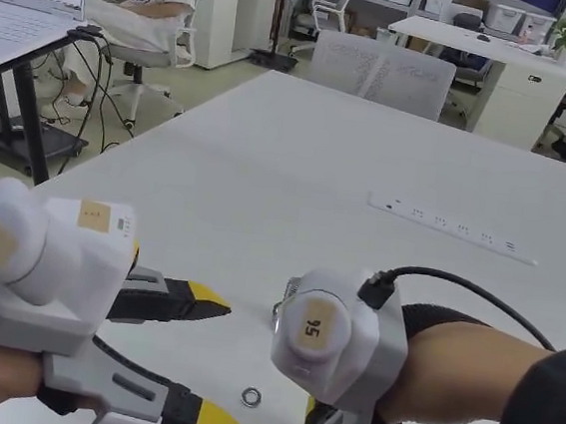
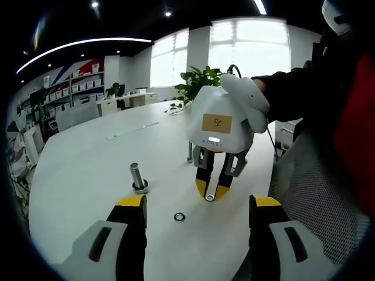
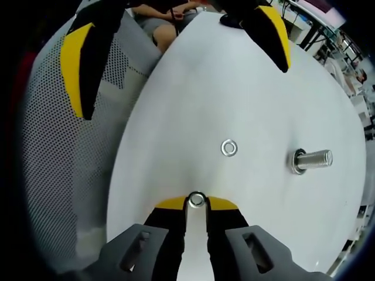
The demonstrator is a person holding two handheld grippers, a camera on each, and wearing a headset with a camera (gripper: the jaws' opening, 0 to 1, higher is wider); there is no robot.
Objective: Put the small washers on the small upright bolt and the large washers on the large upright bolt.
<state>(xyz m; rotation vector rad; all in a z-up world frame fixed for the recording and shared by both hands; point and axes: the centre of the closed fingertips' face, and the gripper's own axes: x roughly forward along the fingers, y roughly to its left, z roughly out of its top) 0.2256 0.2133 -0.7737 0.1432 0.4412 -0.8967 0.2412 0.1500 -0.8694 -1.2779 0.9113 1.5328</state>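
left tool (image 2: 199,202): jaws wide apart, empty
right tool (image 3: 197,206): clamped on a washer (image 3: 197,199)
loose washer (image 3: 229,147): flat on desk (image 3: 246,88), between tools
upright bolt (image 3: 313,159): near, not touching

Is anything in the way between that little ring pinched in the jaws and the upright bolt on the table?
Nothing visible. The right gripper holds a washer, and bare table lies between it and the bolt. A loose washer lies flat, off to the side of that path.
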